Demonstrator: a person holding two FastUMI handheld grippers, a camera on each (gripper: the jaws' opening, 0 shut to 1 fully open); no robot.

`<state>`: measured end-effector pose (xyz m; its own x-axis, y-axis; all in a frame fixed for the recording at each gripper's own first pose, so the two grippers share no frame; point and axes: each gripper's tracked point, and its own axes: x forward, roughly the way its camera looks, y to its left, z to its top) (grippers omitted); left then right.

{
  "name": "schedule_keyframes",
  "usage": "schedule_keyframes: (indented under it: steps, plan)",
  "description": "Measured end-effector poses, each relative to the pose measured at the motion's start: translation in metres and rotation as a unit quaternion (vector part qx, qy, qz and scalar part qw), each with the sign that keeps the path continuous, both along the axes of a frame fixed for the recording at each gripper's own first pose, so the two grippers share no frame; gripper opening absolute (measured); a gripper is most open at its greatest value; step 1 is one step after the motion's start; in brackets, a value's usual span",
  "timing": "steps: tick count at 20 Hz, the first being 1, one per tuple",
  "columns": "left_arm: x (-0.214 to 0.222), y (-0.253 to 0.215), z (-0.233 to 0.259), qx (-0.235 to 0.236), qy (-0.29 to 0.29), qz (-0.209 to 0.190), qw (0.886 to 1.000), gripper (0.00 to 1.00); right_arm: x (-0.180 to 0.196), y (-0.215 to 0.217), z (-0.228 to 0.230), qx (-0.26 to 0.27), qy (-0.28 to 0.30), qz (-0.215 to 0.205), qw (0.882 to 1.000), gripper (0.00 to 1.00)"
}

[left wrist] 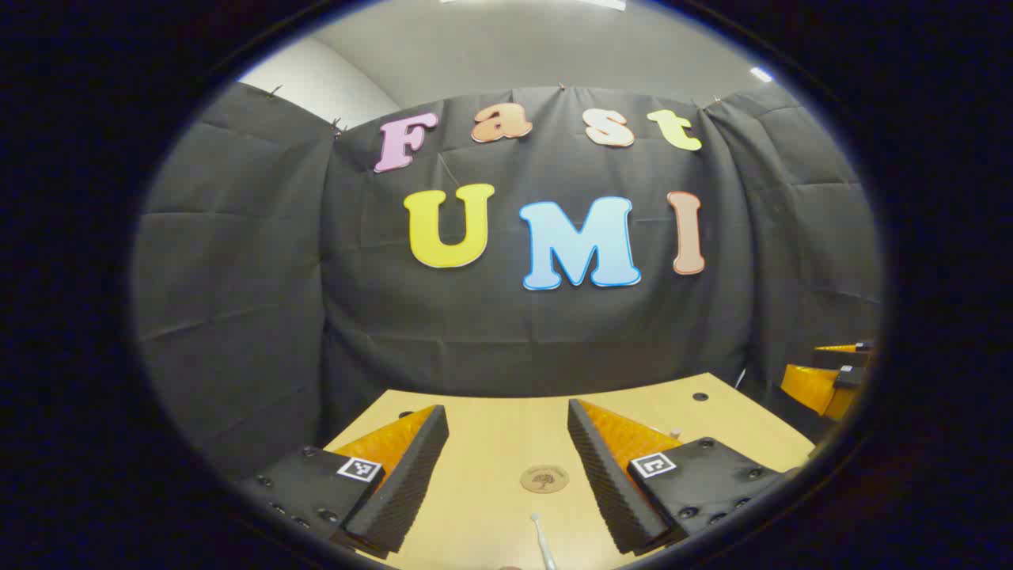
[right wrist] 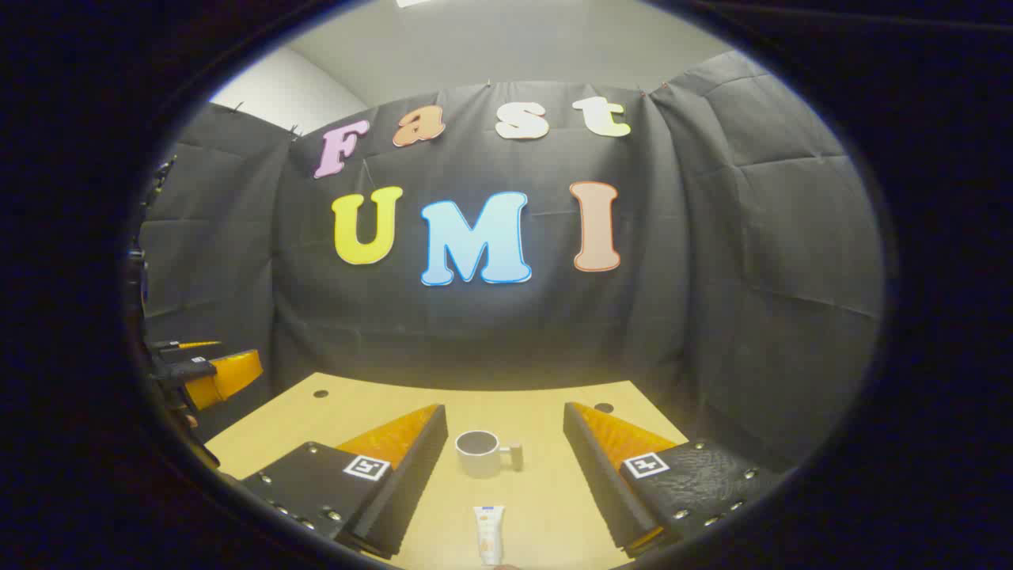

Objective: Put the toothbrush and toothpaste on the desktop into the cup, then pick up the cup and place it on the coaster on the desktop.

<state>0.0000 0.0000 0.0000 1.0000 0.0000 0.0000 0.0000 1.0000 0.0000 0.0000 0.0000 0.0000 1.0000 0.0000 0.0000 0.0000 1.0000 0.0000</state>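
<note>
While your left gripper [left wrist: 506,467] hangs over the desktop [left wrist: 491,427], its fingers stand wide apart with nothing between them.

Item: coaster [left wrist: 544,479], round, flat on the desktop between those fingers, bare on top.

Item: toothbrush [left wrist: 542,538], lying near the lower edge of the left gripper view, just this side of the coaster.

Your right gripper [right wrist: 502,463] is likewise spread wide and holds nothing.

Item: cup [right wrist: 479,453], upright on the desktop between its fingers, handle to the right in the right gripper view; what you see of its inside looks empty.

Item: toothpaste [right wrist: 489,534], lying flat just this side of the cup, apart from it.
</note>
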Motion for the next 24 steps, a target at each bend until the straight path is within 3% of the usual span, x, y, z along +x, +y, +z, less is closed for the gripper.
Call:
schedule_keyframes:
  steps: [14, 19, 24]
  plan:
    - [0.014, -0.025, -0.002, -0.006, 0.003, -0.009, 1.0, 0.98, 0.022, -0.003, -0.005, -0.01, 0.009, 0.019, 1.0, 0.91]
    - [0.023, -0.032, -0.04, -0.011, 0.057, -0.015, 0.998, 0.98, 0.03, -0.002, -0.033, -0.008, 0.058, 0.027, 0.998, 0.92]
    - [0.037, -0.03, -0.105, -0.014, 0.142, -0.013, 0.99, 0.99, 0.042, 0.007, -0.084, -0.009, 0.149, 0.041, 0.988, 0.92]
